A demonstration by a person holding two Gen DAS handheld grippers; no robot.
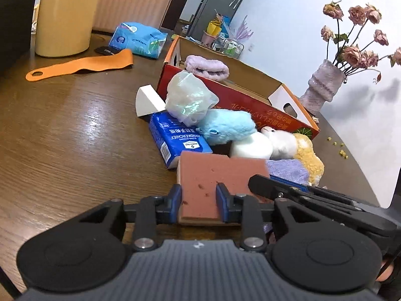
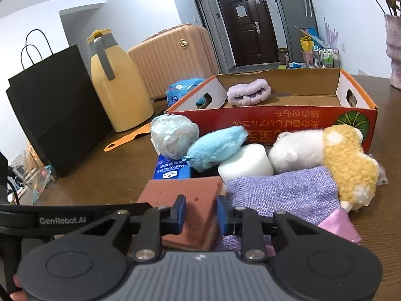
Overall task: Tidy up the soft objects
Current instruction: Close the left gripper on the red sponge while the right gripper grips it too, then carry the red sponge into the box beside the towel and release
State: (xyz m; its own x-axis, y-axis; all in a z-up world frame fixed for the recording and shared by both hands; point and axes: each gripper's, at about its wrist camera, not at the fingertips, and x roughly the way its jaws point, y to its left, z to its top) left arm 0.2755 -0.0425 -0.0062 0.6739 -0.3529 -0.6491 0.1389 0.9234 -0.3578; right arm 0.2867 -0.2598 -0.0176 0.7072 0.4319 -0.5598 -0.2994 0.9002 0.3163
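Note:
A brown-pink sponge [image 1: 213,175] lies on the wooden table at the near end of a pile of soft things. My left gripper [image 1: 199,204] is shut on its near left part. My right gripper [image 2: 201,214] is shut on its near right corner [image 2: 185,193]. Behind it lie a blue tissue pack [image 1: 175,138], a bagged pale ball [image 1: 188,97], a blue plush [image 1: 226,126], a white foam cylinder [image 1: 250,146], a white and yellow plush [image 2: 333,155] and a purple cloth [image 2: 288,193]. The open orange cardboard box [image 2: 288,118] holds a lilac headband [image 2: 248,91].
A yellow thermos jug [image 2: 115,82], a black paper bag [image 2: 50,107], an orange strap [image 1: 80,66] and a blue wipes pack [image 1: 137,39] stand left of the box. A white wedge [image 1: 147,100] lies by the box. A vase of dried roses [image 1: 323,85] stands at the right.

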